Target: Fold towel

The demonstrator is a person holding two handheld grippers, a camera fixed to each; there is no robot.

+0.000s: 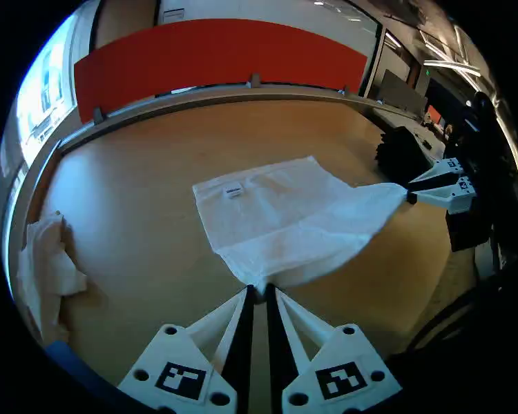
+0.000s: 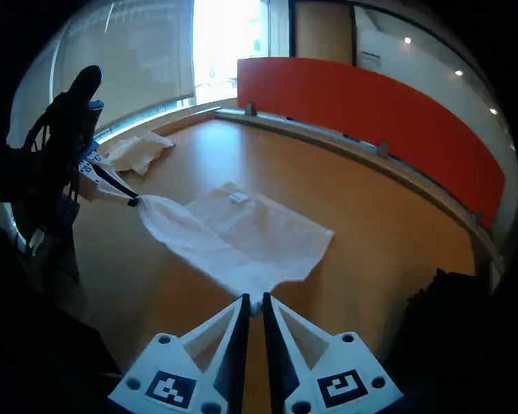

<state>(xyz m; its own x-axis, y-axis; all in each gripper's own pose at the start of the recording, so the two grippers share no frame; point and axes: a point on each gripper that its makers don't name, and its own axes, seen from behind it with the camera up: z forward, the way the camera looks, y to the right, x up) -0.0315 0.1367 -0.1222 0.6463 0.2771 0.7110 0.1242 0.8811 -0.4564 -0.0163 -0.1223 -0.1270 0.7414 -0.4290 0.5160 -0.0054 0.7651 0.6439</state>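
Left gripper view: we see left gripper (image 1: pixel 259 295) with jaws nearly closed, pinching near corner of white towel (image 1: pixel 286 214). Towel spread on wooden counter (image 1: pixel 135 207). Right gripper (image 1: pixel 409 196) at far right, clamped on another corner. Crumpled cloth (image 1: pixel 45 269) at counter's left edge.
Right gripper view: we see right gripper's jaws pinched on towel corner, left gripper holding neighbouring corner.

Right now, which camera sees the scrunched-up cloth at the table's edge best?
The left gripper view: the crumpled cloth is near and large, its folds plain. The right gripper view shows that cloth small, far off beyond the left gripper.
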